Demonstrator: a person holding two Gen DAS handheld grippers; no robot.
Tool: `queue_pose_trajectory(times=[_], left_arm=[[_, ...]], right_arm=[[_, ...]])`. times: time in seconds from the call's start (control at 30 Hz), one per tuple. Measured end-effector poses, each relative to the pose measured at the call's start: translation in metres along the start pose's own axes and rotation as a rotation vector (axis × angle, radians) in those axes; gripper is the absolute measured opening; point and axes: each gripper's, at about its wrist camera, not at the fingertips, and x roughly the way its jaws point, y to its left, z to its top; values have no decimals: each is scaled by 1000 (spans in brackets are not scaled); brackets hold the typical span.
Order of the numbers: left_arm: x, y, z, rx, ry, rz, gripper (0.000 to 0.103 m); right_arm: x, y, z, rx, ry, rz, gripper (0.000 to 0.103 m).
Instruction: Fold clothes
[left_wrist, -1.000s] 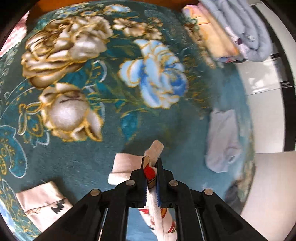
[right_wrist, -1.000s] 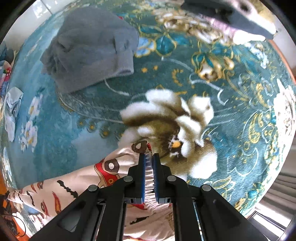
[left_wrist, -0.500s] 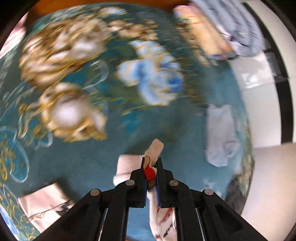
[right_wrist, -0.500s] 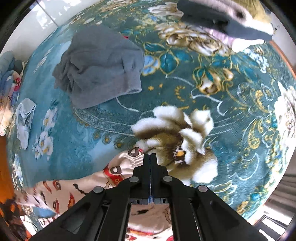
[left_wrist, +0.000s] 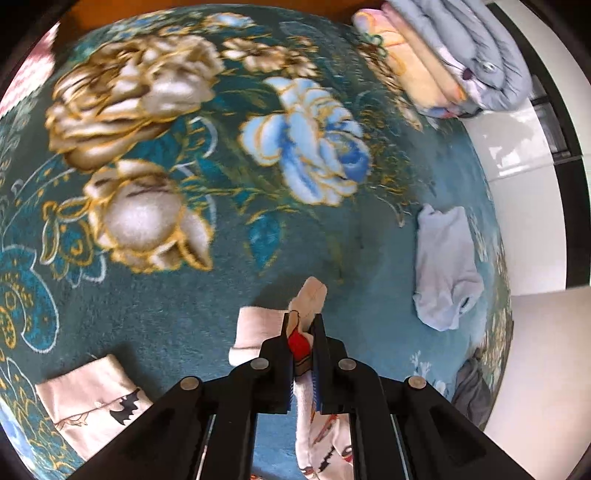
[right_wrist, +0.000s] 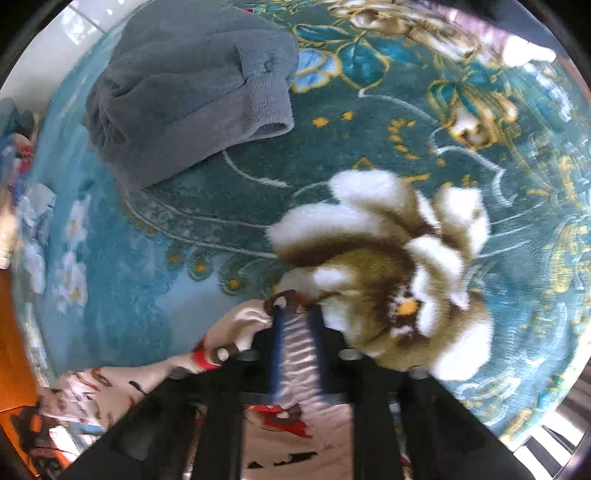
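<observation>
In the left wrist view, your left gripper (left_wrist: 303, 332) has its jaws clenched on a bunched edge of the printed garment (left_wrist: 325, 439), lifted over the rug (left_wrist: 221, 295). A folded cream piece (left_wrist: 92, 398) lies left of the garment, a pale top (left_wrist: 443, 266) right of it. Keep that pinch firm and the edge level.

In the right wrist view, your right gripper (right_wrist: 297, 332) has jaws parted with garment cloth (right_wrist: 295, 354) lying between them, not pinched. The garment trails left of them; a grey sweater (right_wrist: 192, 99) lies beyond. I'd judge you should match both corners, keep the cloth taut, and avoid dragging wrinkles.
</observation>
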Motion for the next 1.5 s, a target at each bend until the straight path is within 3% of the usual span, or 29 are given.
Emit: queue_pose_trajectory(times=[0.07,0.17,0.23,0.3,0.37,0.47,0.57,0.6,0.67,0.8,0.97,1.07,1.13,1.17,1.23,1.27,1.37,1.4,1.43,1.5], left_arm=[[-24,-10,-1,25,-43,-73,8],[-61,-28,2,92,-144,-193,8],[-63,-26,4,115,-164,-170,8],[-45,-13,6,85,-130,-118,8],[-12,13,6,13,-45,-23,8],[2,34,2,-32,-20,7,8],[1,53,0,-75,-18,34,10],[-1,56,0,-76,-17,41,11],[-4,59,0,-75,-16,49,11],[-2,61,0,-69,-5,68,12],[8,64,-1,-80,5,65,12],[13,64,-1,-90,9,61,12],[12,63,-1,-93,6,57,12],[11,63,-1,-94,4,56,12],[11,61,0,-89,3,59,9],[11,58,0,-76,2,65,9],[-7,37,3,-37,-47,-40,8],[-20,27,4,-21,-80,-116,8],[-37,15,7,2,-123,-200,8],[-53,2,10,48,-170,-240,8]], right_arm=[[-15,1,1,15,-35,43,2],[-69,-5,6,54,-181,129,0],[-101,-13,11,74,-304,131,0],[-83,-11,18,57,-262,99,0],[-65,-9,26,41,-220,68,0],[-39,-5,33,11,-156,29,1],[-24,0,17,-5,-101,53,3],[-20,-1,12,-4,-86,55,5],[-8,-5,6,13,-46,65,21],[15,-8,3,24,13,83,24],[25,0,6,-8,0,68,48],[28,10,2,-61,9,50,54],[28,15,-1,-89,16,31,49],[28,18,-2,-102,19,20,37],[26,21,-6,-117,21,0,27],[23,22,-8,-115,19,-2,7],[3,18,-8,-58,-18,74,6],[-6,15,-6,-31,-39,105,6],[-20,10,-3,-3,-79,131,6],[-52,0,2,38,-187,179,6]])
